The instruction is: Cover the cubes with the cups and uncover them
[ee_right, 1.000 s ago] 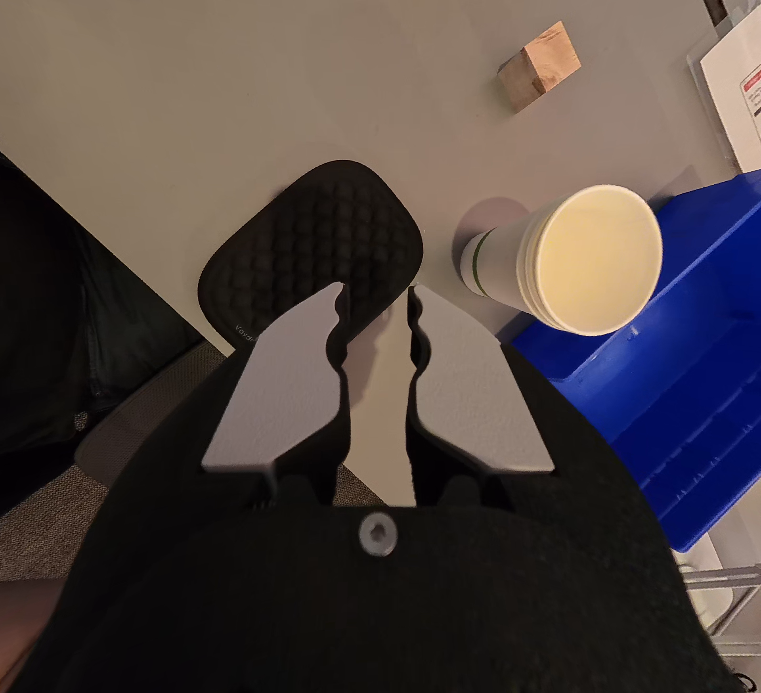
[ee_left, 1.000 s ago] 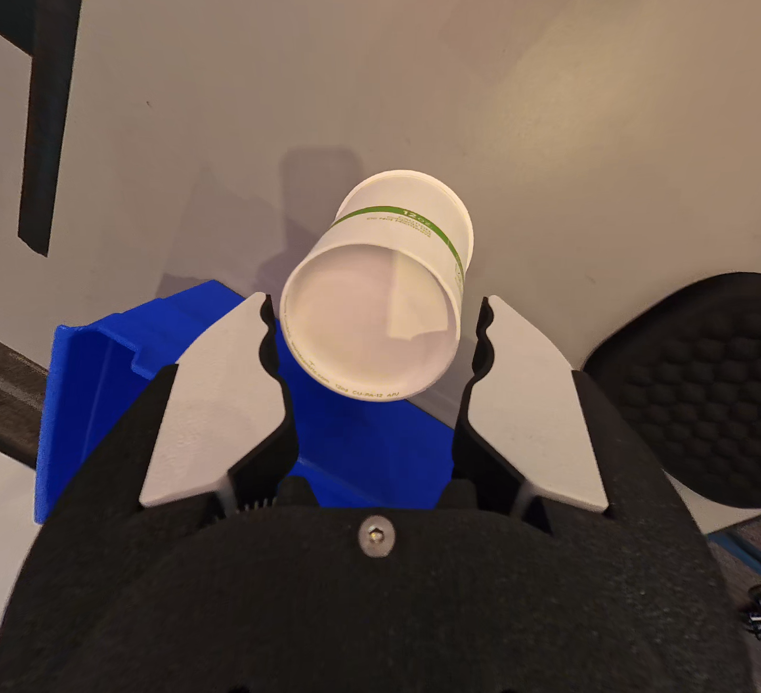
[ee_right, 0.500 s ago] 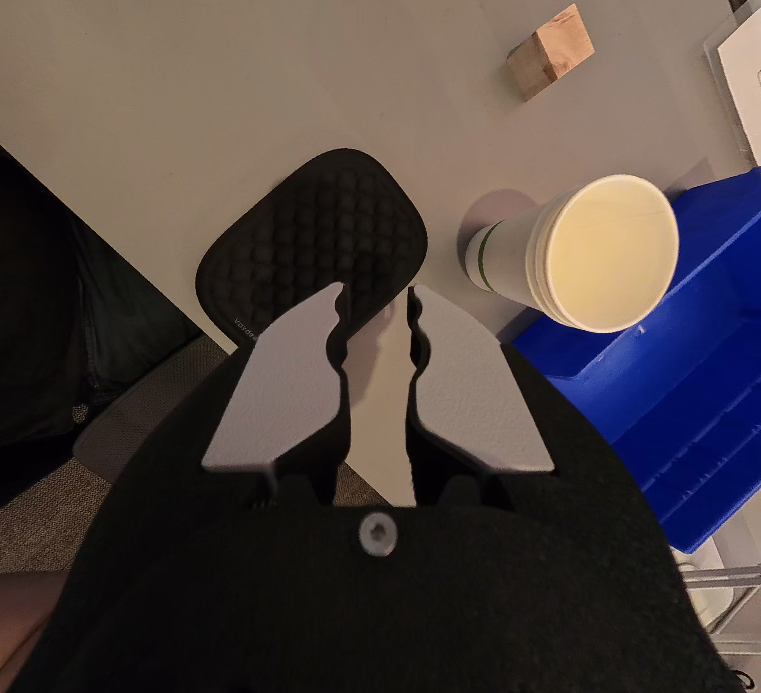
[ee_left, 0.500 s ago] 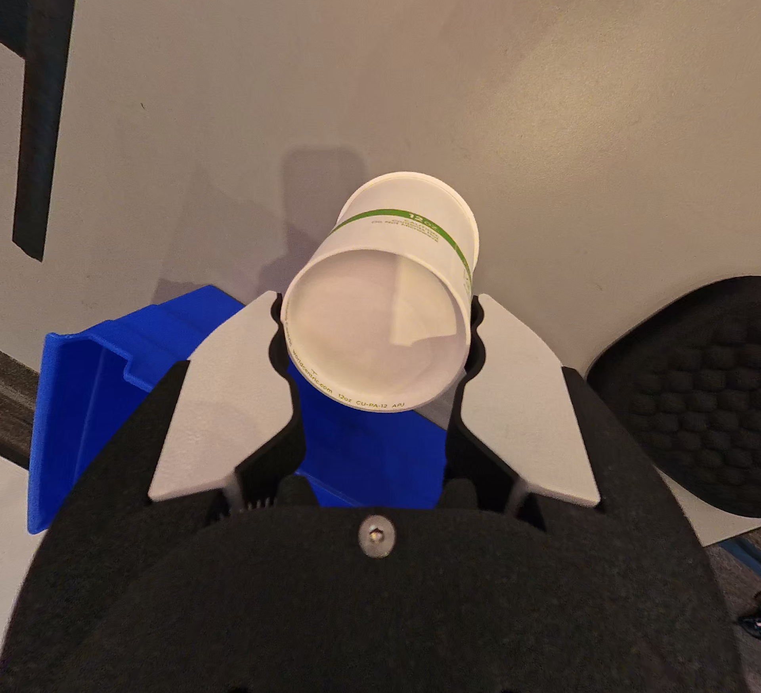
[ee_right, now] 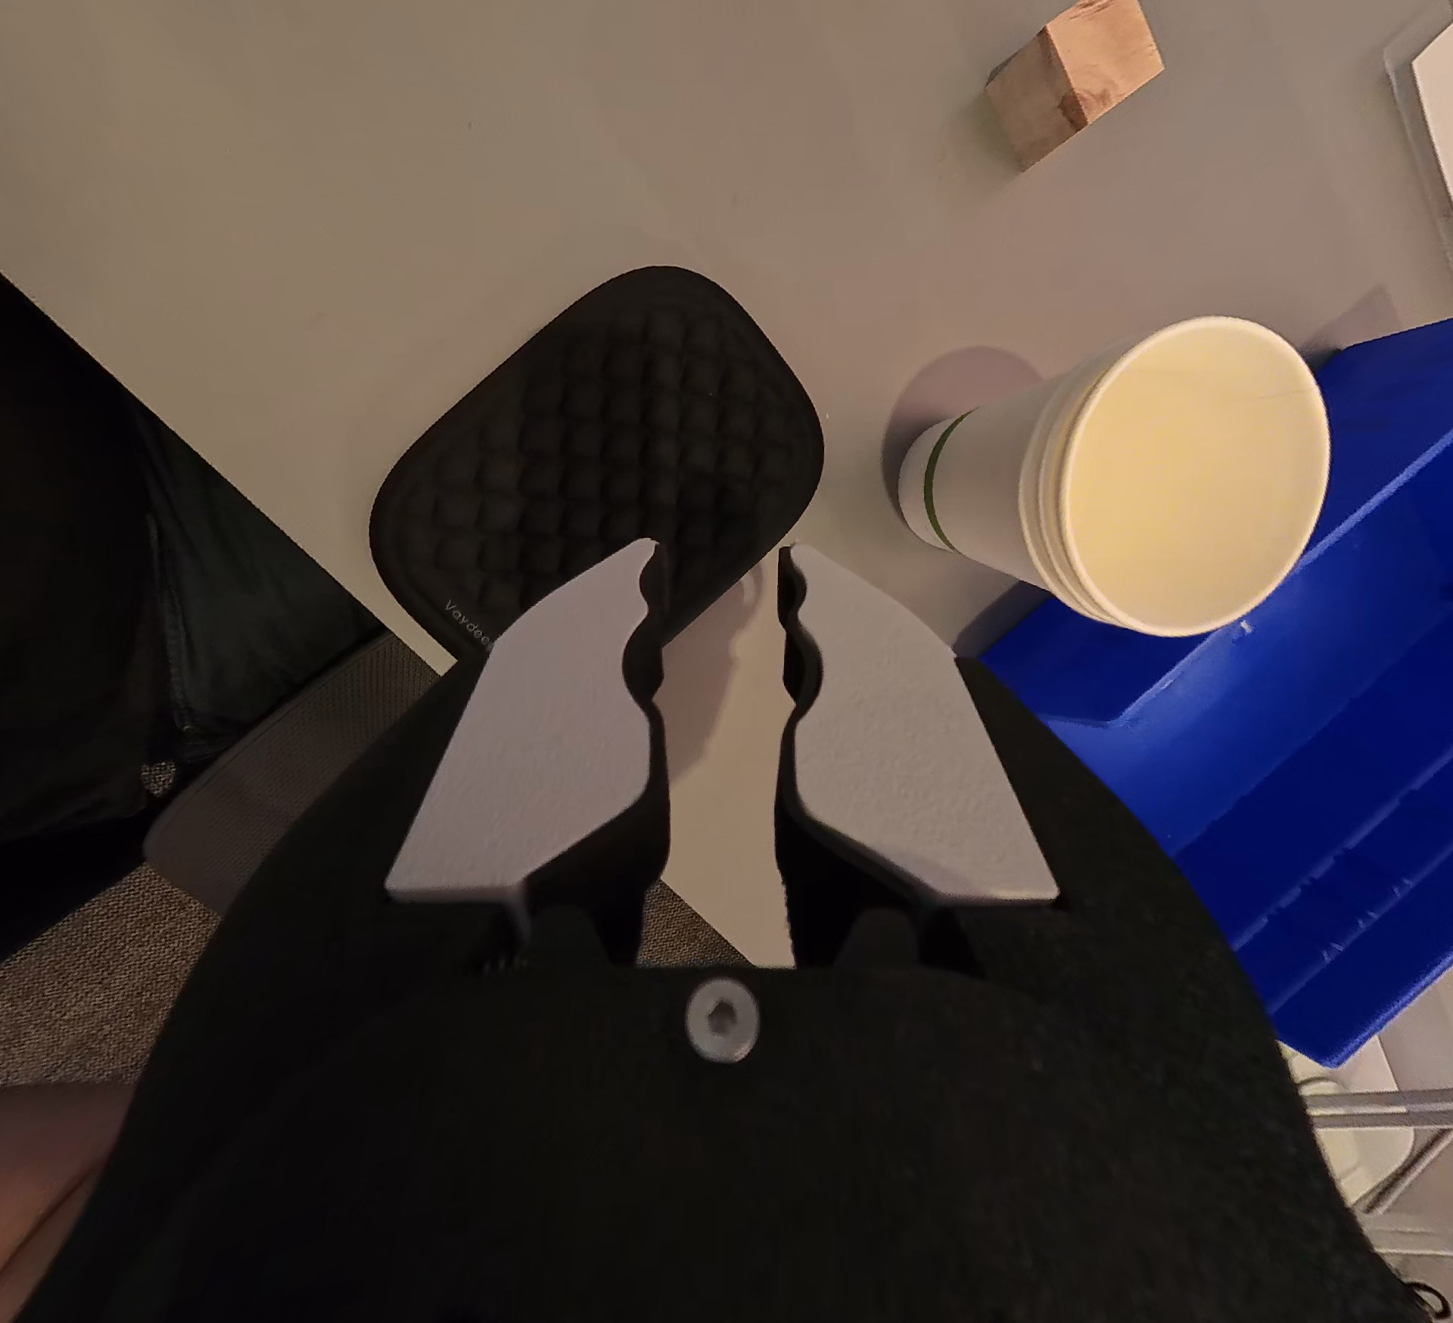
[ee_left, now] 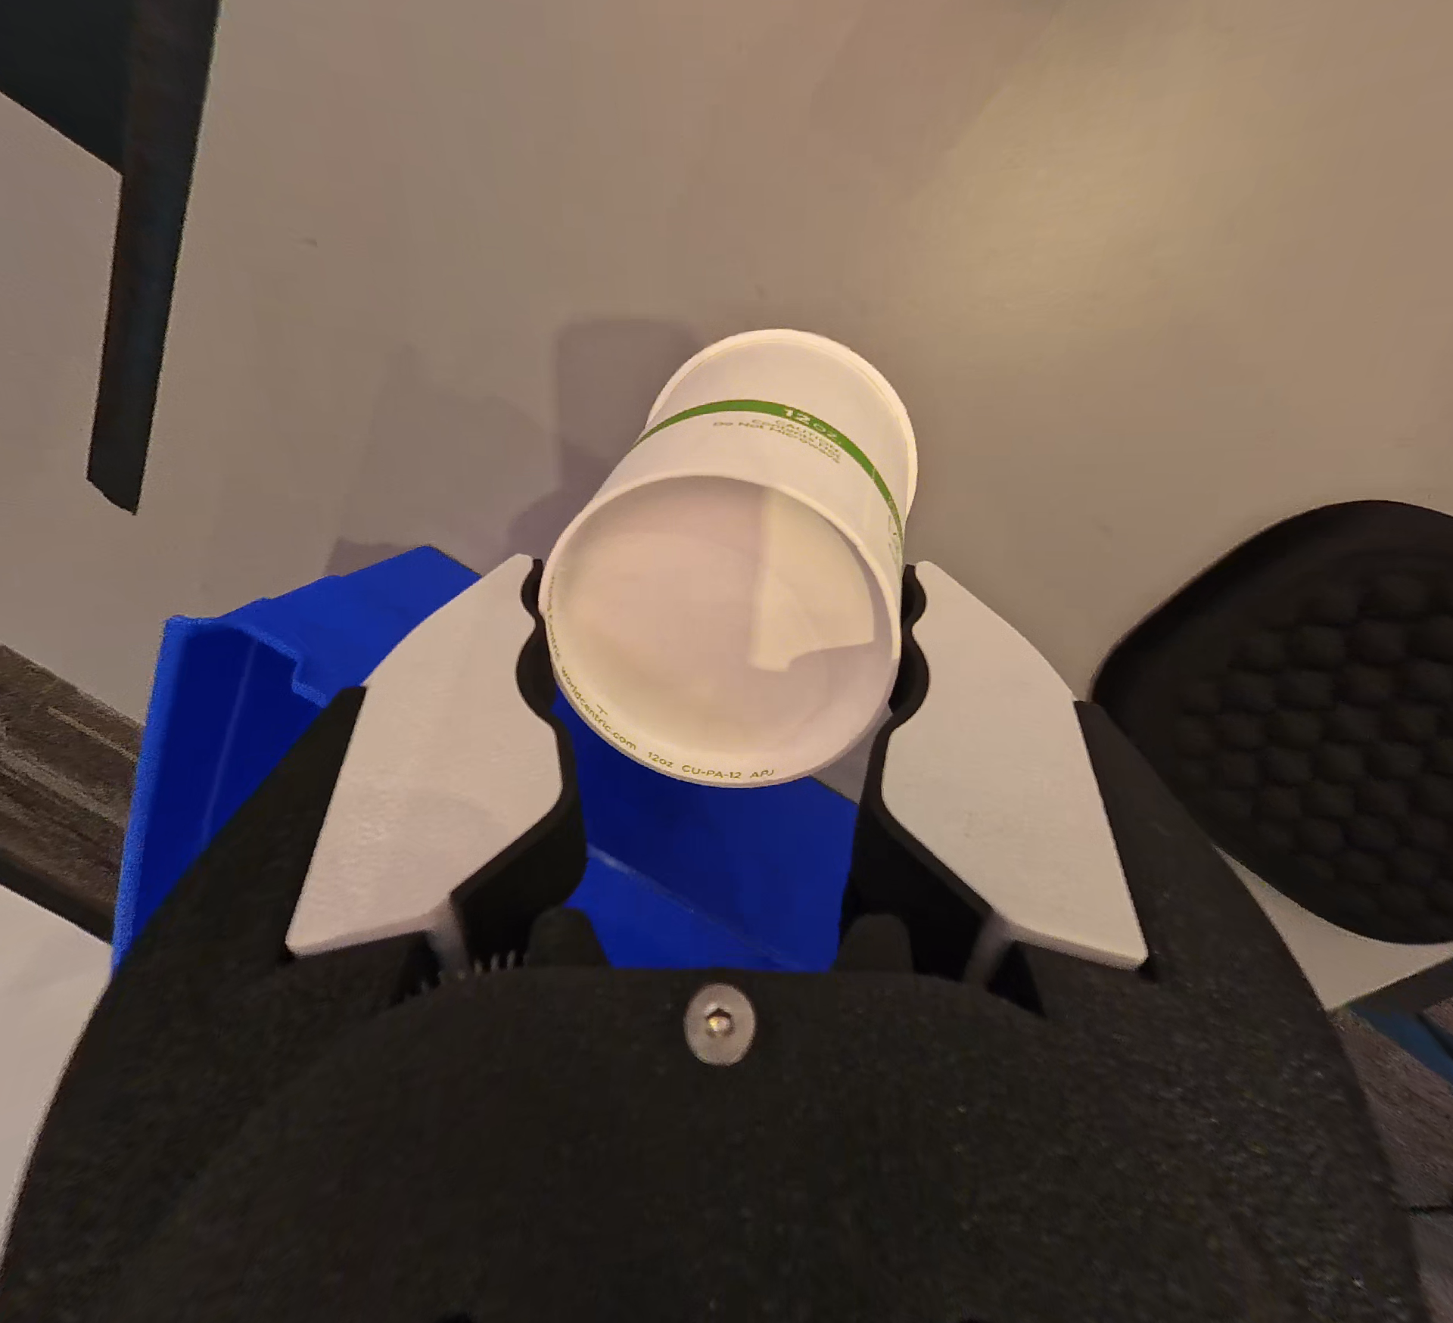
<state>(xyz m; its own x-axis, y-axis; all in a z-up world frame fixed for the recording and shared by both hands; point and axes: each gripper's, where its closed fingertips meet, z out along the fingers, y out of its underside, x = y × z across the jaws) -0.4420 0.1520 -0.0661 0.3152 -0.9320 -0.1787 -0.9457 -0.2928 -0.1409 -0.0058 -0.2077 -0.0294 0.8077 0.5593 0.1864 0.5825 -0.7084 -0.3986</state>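
No cube is covered yet: one inverted cup stack [ee_left: 731,577] is gripped at its base by the left tongs [ee_left: 719,625], beside the blue bin [ee_left: 259,719] on the table [ee_left: 865,145]. The right tongs [ee_right: 719,577] are held slightly parted and empty, and the wooden cube [ee_right: 1073,70] lies uncovered, well apart from the bin, so covering and uncovering are both judged to remain.

A pale grey table [ee_right: 472,106] is seen. On it, a wooden cube [ee_right: 1073,69] is set well apart from a black quilted pad [ee_right: 597,452] at the near edge. A stack of white paper cups [ee_right: 1116,475] is stood just beside a blue bin [ee_right: 1258,774].
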